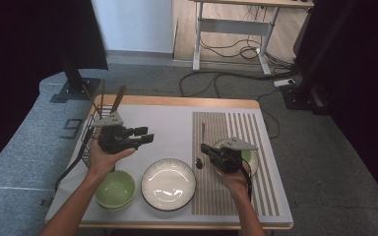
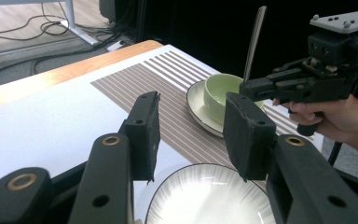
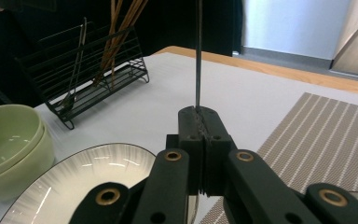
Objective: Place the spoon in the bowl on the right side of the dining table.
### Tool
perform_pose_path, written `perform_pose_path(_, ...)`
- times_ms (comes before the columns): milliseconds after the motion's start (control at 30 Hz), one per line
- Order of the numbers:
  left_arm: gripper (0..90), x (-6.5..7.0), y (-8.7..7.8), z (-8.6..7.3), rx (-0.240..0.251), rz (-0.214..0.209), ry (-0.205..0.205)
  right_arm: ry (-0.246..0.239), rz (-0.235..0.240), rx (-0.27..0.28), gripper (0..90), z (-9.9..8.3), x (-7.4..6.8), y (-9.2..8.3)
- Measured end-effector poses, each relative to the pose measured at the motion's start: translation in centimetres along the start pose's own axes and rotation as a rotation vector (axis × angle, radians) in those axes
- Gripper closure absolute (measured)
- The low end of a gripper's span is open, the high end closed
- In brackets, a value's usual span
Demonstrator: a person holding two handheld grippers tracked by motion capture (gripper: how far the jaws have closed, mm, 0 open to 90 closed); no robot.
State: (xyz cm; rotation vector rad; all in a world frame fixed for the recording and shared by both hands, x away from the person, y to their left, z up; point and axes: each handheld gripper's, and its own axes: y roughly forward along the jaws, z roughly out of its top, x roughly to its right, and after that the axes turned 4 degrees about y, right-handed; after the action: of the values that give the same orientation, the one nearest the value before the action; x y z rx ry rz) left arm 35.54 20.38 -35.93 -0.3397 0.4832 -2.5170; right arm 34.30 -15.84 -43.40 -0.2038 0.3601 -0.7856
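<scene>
My right gripper (image 3: 199, 112) is shut on a thin metal utensil (image 3: 198, 51) whose handle stands upright above the jaws. From above, this gripper (image 1: 205, 148) hangs over the striped placemat (image 1: 226, 196), and the utensil (image 1: 203, 130) has a dark lower end just below the jaws. A green bowl (image 1: 248, 157) on a small plate (image 2: 196, 100) sits right behind it. My left gripper (image 1: 146, 135) is open and holds nothing, hovering above the table's left half. Between its jaws (image 2: 191, 107) I see the placemat and the other gripper (image 2: 249, 88) farther off.
A white plate with dark radial lines (image 1: 168, 184) lies near the front edge. Two stacked green bowls (image 1: 114, 189) stand left of it. A black wire rack (image 1: 92, 129) with chopsticks (image 3: 116, 28) stands at the table's far left.
</scene>
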Motion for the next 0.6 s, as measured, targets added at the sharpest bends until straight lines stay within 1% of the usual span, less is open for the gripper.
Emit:
perform_pose_path(67,55.9,0.0,-0.1,0.0,-0.001,0.000,-0.002,0.003,-0.002,0.004,89.3,0.0,0.1,-0.1)
perform_pose_path(100,55.6,-0.1,-0.2,-0.2,-0.008,-0.001,-0.002,0.002,-0.012,0.008,89.3,0.1,0.3,-0.3)
perform_pose_path(167,54.7,-0.2,-0.3,-0.4,-0.025,-0.003,-0.003,0.010,-0.017,0.013,89.3,0.1,0.5,-0.6)
perform_pose_path(200,54.2,-0.2,-0.3,-0.4,-0.025,-0.003,-0.003,0.006,-0.020,0.015,89.3,0.1,0.7,-0.7)
perform_pose_path(233,54.2,-0.2,-0.5,-0.8,-0.031,0.007,-0.002,0.008,-0.023,0.015,89.3,0.2,0.8,-0.8)
perform_pose_path(267,54.1,-0.2,-0.5,-0.8,-0.031,0.007,-0.002,0.008,-0.023,0.015,89.3,0.2,0.8,-0.8)
perform_pose_path(333,53.8,-0.4,-0.7,-1.1,-0.032,0.008,-0.009,0.017,-0.033,0.019,89.3,0.1,1.2,-1.2)
perform_pose_path(367,53.8,-0.6,-0.9,-1.4,-0.032,0.015,-0.009,0.018,-0.038,0.021,89.3,0.1,1.4,-1.3)
perform_pose_path(600,53.2,-0.7,-0.7,-1.9,-0.032,0.006,-0.023,0.037,-0.055,0.029,89.3,0.1,2.0,-1.8)
